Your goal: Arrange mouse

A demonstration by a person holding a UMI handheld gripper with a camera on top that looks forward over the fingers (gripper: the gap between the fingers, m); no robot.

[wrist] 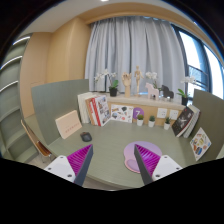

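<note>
A small dark object, likely the mouse (87, 136), lies on the grey-green table (110, 150) beyond my left finger, near the books. A pale pink round mat (131, 157) lies flat on the table just ahead, partly hidden behind my right finger. My gripper (113, 166) is held above the near part of the table. Its fingers are wide apart with nothing between them; bare table shows in the gap. The mouse is well ahead and to the left of the fingertips, apart from the mat.
A row of upright books (95, 108) and a tan board (68, 124) stand at the back left. Small potted plants (113, 88) and cards line the back shelf. Picture frames (186, 122) lean at the right. Curtains and a window are behind.
</note>
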